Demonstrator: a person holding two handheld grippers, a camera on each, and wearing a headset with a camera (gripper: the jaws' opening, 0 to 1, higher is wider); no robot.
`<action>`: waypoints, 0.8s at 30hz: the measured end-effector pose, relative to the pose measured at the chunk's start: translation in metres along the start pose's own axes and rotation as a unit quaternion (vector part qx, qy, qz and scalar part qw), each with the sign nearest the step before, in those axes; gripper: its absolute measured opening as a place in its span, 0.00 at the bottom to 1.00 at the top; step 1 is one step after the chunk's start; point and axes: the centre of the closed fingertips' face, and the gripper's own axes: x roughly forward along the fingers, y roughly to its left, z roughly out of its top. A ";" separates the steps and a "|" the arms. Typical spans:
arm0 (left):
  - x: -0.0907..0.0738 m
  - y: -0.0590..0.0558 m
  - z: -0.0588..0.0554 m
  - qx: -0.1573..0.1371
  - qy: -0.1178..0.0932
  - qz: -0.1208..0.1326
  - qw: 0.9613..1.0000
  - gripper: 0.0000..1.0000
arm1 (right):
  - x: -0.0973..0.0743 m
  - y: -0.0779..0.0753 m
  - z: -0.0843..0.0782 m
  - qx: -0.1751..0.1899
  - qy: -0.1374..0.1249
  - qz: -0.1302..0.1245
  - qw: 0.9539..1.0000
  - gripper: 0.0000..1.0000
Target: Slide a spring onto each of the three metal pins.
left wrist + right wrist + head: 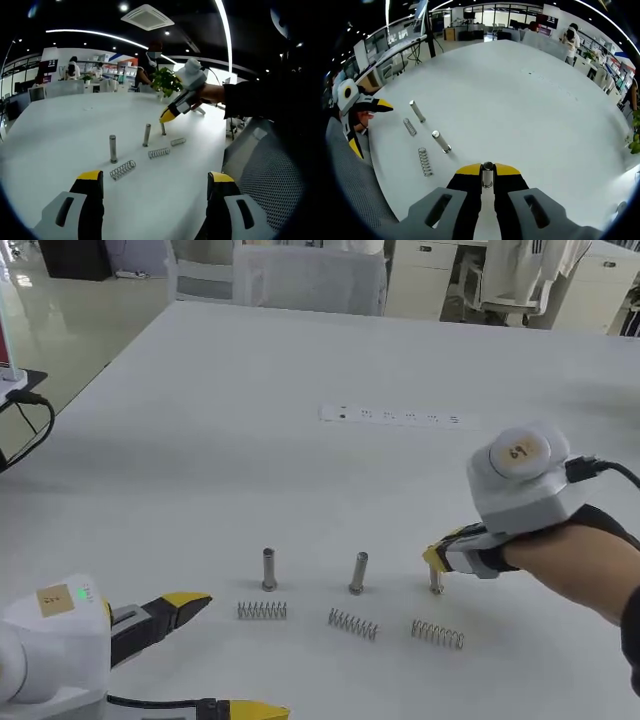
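Note:
Three upright metal pins stand in a row on the white table [300, 470]: the left pin [268, 568], the middle pin [359, 572] and the right pin [437, 582]. A spring lies in front of each: left spring [262, 611], middle spring [353, 624], right spring [437, 634]. My right gripper [438, 556] is shut on the top of the right pin [487, 175], its yellow tips on either side. My left gripper [225, 655] is open near the table's front left, empty, facing the left spring [122, 169] and left pin [113, 148].
A white power strip [390, 417] lies flat further back on the table. A chair [300, 280] stands behind the far edge. A black cable [30, 425] hangs off to the left of the table. People stand in the background office.

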 end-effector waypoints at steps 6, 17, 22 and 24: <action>0.000 0.000 0.000 0.001 0.001 0.000 1.000 0.82 | -0.005 0.001 -0.003 0.003 -0.001 0.000 1.000 0.06; 0.000 -0.002 0.000 0.001 0.001 0.000 1.000 0.81 | -0.010 0.000 -0.010 0.016 -0.005 0.001 1.000 0.06; 0.000 -0.001 0.000 0.001 0.001 0.000 1.000 0.81 | -0.010 -0.001 -0.012 0.018 -0.005 0.002 1.000 0.06; 0.000 -0.001 0.000 0.001 0.000 0.000 1.000 0.81 | -0.010 -0.001 -0.012 0.017 -0.006 0.002 1.000 0.06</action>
